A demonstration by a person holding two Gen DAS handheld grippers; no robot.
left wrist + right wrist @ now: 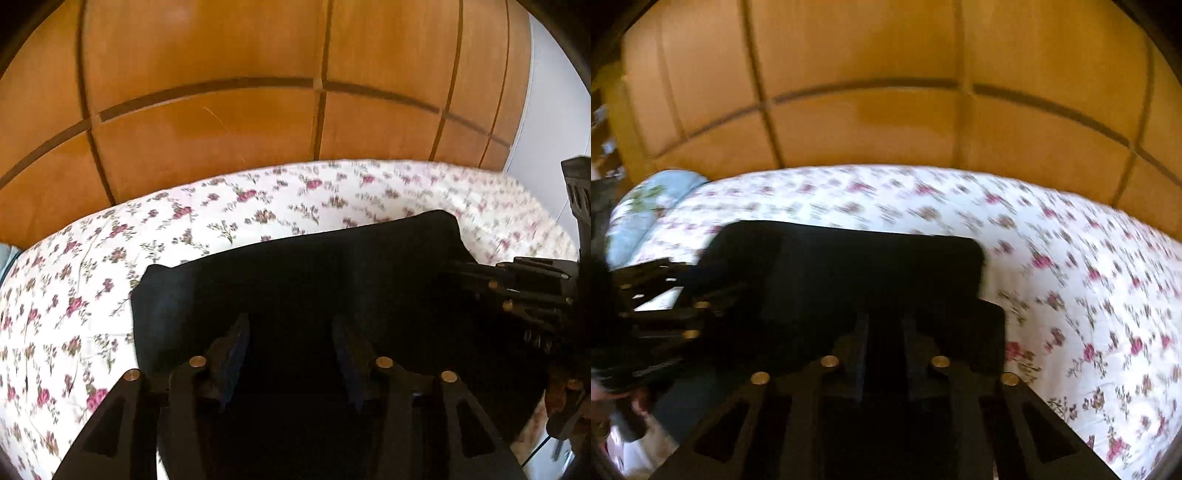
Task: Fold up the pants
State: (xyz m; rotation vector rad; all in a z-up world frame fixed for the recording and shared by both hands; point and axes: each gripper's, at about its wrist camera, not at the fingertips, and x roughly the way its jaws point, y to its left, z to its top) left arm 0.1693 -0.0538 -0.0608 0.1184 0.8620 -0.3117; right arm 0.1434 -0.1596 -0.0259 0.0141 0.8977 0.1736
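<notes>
Two black two-finger grippers sit nearest the cameras, both poised over the same dark garment. In the left wrist view, the left gripper (291, 332) has its fingers spread apart with a clear gap between the blue-padded tips, nothing caught between them; dark cloth lies beneath. In the right wrist view, the right gripper (884, 332) shows a narrower gap, its fingers also parted and not pinching anything that can be made out, though black on black makes the contact with the cloth hard to judge. Each gripper also appears at the edge of the other's view: the right one at the right margin of the left view, the left one at the left margin of the right view, close to the garment's side.

Just beyond the fingertips lie the black fabric pants (303, 280) (846, 273), folded into a compact, roughly rectangular stack with a smaller layer lying nearer the right gripper. They rest flat on a white bedsheet printed with small pink and purple flowers (92, 266) (1089, 295), which spreads out on all sides.

Farther off in the right view, a pale blue pillow (639, 218) sits at the left end of the bed. Behind everything stands a large orange-brown wooden panelled wardrobe (236, 110) (886, 103).
</notes>
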